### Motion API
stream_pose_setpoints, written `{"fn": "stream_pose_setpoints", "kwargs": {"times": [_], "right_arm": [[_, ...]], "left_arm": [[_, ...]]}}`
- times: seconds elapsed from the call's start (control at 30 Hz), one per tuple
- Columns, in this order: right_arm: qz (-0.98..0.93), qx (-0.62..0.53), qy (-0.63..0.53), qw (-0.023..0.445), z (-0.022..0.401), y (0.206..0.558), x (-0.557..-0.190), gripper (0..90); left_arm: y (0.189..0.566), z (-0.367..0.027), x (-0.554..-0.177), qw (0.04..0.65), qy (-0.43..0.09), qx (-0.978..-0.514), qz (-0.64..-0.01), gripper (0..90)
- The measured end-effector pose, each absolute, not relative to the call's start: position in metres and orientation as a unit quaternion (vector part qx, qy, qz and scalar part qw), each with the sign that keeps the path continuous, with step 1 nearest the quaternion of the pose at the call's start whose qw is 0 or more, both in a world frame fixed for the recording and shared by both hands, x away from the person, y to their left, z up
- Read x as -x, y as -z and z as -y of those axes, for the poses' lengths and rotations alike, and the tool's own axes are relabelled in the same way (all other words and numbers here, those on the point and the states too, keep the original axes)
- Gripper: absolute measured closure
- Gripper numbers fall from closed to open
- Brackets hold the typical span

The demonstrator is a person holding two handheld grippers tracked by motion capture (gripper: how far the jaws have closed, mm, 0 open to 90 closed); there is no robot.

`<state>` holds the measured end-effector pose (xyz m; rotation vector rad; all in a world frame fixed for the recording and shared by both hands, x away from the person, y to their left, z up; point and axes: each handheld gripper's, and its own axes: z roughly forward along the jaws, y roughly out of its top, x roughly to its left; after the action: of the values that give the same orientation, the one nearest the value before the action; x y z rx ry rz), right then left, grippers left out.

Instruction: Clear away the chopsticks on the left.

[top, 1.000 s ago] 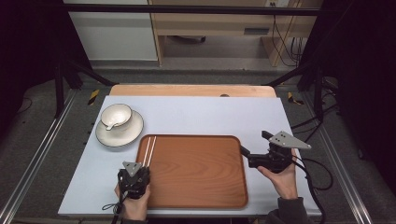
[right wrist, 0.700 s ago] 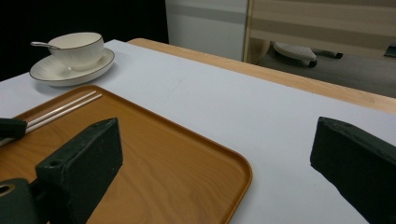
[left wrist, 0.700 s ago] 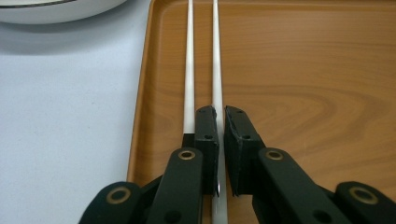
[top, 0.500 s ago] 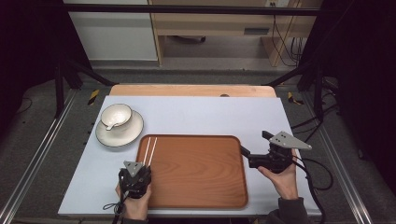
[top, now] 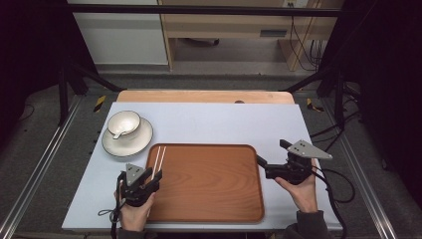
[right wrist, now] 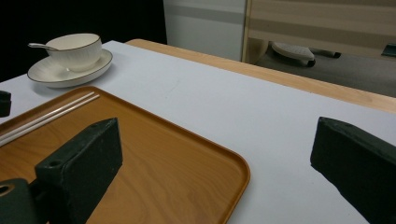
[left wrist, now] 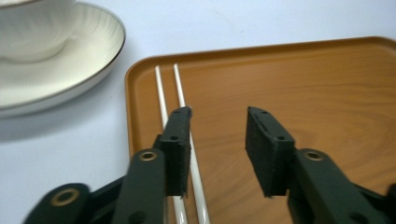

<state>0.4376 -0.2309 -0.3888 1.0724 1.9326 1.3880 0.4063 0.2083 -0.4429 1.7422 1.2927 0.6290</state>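
Still risky: chopsticks (left wrist: 180, 100) lying loose along the left edge of the tray (top: 209, 184) on the bench (top: 224, 122), easily nudged askew by a low pad. Left claw (left wrist: 218, 135) just above them, freshly parted, pinching nothing; right claw (right wrist: 215, 163) level at the tray's right edge, spread wide, empty.
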Motion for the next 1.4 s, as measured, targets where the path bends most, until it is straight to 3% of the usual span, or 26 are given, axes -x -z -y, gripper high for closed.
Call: {"fn": "stream_pose_setpoints", "kwargs": {"times": [0.23, 0.53, 0.97, 1.4], "right_arm": [[-0.712, -0.398, -0.514, 0.265, 0.231, 0.388, -0.437, 2.5], [-0.706, -0.401, -0.518, 0.27, 0.233, 0.386, -0.436, 2.2], [-0.71, -0.411, -0.499, 0.277, 0.234, 0.39, -0.439, 1.6], [-0.717, -0.41, -0.493, 0.273, 0.232, 0.394, -0.441, 1.5]], "left_arm": [[0.421, -0.234, -0.419, 0.465, -0.237, -0.712, -0.47, 42.2], [0.402, -0.252, -0.433, 0.466, -0.251, -0.73, -0.433, 25.1], [0.404, -0.285, -0.442, 0.474, -0.224, -0.747, -0.41, 14.4], [0.418, -0.303, -0.439, 0.463, -0.233, -0.752, -0.407, 12.2]]}}
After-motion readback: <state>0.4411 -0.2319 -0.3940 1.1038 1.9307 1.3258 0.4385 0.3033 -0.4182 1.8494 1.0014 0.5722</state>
